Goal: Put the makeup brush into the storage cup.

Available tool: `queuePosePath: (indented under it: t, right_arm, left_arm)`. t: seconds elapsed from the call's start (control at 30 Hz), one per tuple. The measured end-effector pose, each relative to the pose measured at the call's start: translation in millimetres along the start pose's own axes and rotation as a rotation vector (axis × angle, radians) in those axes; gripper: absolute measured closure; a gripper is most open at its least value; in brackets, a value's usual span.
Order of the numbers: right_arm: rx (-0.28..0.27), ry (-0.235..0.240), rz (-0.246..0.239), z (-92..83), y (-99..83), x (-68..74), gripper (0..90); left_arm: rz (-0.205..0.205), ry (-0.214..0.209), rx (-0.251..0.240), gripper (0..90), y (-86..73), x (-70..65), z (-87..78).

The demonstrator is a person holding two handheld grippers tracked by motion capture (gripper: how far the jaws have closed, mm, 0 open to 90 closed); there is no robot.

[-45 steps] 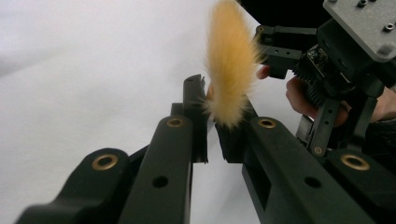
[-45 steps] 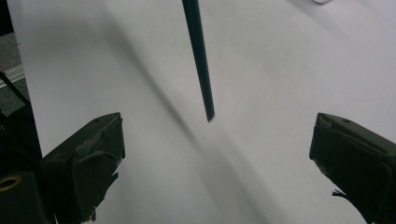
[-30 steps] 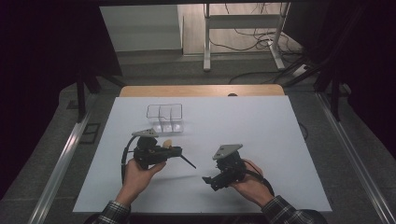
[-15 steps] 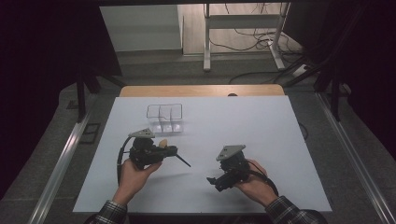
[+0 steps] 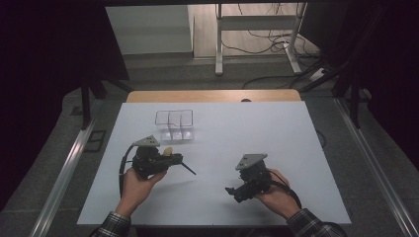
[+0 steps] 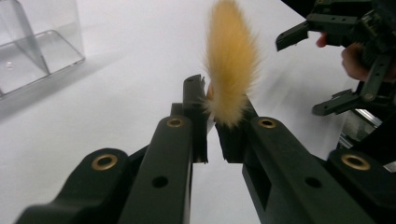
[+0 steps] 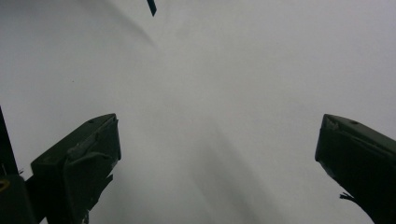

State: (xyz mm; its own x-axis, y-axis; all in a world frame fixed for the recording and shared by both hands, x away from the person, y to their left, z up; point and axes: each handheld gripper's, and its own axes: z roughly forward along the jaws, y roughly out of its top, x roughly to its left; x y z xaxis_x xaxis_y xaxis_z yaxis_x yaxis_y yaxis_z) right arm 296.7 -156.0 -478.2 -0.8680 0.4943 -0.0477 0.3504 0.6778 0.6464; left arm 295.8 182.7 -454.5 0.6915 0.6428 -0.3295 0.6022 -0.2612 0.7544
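A small brush with a tan bristle tuft [image 6: 231, 70] and a thin dark handle [image 5: 188, 169] is pinched in my left gripper [image 6: 215, 100]. The tuft stands up between the jaws, and the handle pokes out to the right over the white table [image 5: 222, 128]. In the high view my left gripper [image 5: 173, 158] is at the front left, just in front of a clear divided box [image 5: 174, 126]. My right gripper [image 5: 232, 192] hovers at the front right with its jaws spread wide and nothing between them [image 7: 217, 149]. The handle's tip [image 7: 152, 7] shows at the top of the right gripper view.
The clear divided box [image 6: 32, 46] looks empty and sits left of the table's middle. A wooden strip [image 5: 212, 95] edges the far side. Metal rails run along both sides, with a desk frame and cables on the floor beyond.
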Motion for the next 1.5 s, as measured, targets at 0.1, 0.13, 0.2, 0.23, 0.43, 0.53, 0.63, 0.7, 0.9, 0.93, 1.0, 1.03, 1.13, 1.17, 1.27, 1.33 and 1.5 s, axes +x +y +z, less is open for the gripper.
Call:
queuePosePath:
  t: [0.1, 0.13, 0.2, 0.23, 0.43, 0.53, 0.63, 0.7, 0.9, 0.93, 1.0, 1.03, 1.13, 1.17, 1.27, 1.33, 1.5]
  right_arm:
    - [-0.002, -0.006, 0.007, -4.1, -2.7, -2.3, 0.2]
    - [-0.003, -0.010, 0.010, -5.8, -3.9, -3.4, 0.2]
    - [-0.006, -0.014, 0.018, -8.2, -6.0, -5.1, 0.2]
    - [-0.006, -0.015, 0.021, -9.1, -6.7, -5.8, 0.3]
    - [-0.011, -0.027, 0.039, -14.9, -11.9, -9.9, 0.1]
    - [-0.011, -0.031, 0.044, -17.1, -14.4, -11.1, 0.1]
    - [-0.007, -0.029, 0.048, -18.8, -17.3, -11.4, 0.1]
    - [-0.003, -0.032, 0.047, -20.0, -19.8, -12.3, 0.1]
    - [-0.005, -0.042, 0.065, -26.9, -27.4, -15.3, 0.1]
    - [-0.005, -0.042, 0.074, -28.4, -29.1, -15.7, 0.1]
    - [-0.001, -0.044, 0.080, -30.3, -32.1, -17.3, 0.1]
    - [0.000, -0.045, 0.087, -30.8, -33.2, -17.5, 0.0]
    - [0.002, -0.047, 0.094, -33.6, -37.3, -19.9, 0.0]
    - [0.002, -0.050, 0.102, -34.5, -37.8, -19.9, 0.0]
    - [-0.007, -0.058, 0.113, -39.0, -41.1, -22.3, 0.0]
    - [-0.013, -0.060, 0.123, -42.6, -43.4, -24.6, 0.1]
    - [-0.045, -0.045, 0.161, -52.7, -49.3, -30.1, 0.1]
  left_arm:
    - [0.002, 0.012, -0.003, 83.0, -0.6, 1.3, -2.5]
    - [0.000, 0.014, -0.004, 83.0, -0.7, 1.5, -3.1]
    - [0.000, 0.021, -0.006, 83.0, -1.1, 2.6, -4.4]
    - [-0.002, 0.025, -0.006, 83.0, -1.4, 3.4, -5.5]
    - [-0.008, 0.039, -0.016, 83.0, -2.2, 6.6, -9.8]
    - [-0.007, 0.049, -0.021, 83.0, -2.4, 8.0, -12.1]
    - [-0.008, 0.058, -0.029, 83.0, -2.6, 9.9, -15.6]
    - [-0.007, 0.062, -0.036, 83.0, -2.5, 11.7, -17.9]
    - [-0.019, 0.074, -0.059, 83.0, -2.8, 16.5, -25.7]
    - [-0.021, 0.077, -0.061, 83.0, -3.0, 17.2, -26.8]
    - [-0.023, 0.080, -0.065, 83.0, -3.2, 18.5, -28.5]
    - [-0.026, 0.082, -0.067, 82.9, -3.3, 19.0, -29.5]
    - [-0.025, 0.084, -0.071, 83.0, -3.1, 19.9, -31.0]
    - [-0.025, 0.085, -0.071, 83.0, -2.9, 20.1, -31.3]
    - [-0.024, 0.088, -0.072, 83.0, -2.3, 20.3, -32.0]
    - [-0.021, 0.091, -0.074, 83.0, -1.5, 20.4, -32.7]
    - [-0.022, 0.101, -0.080, 83.0, 0.1, 21.6, -35.9]
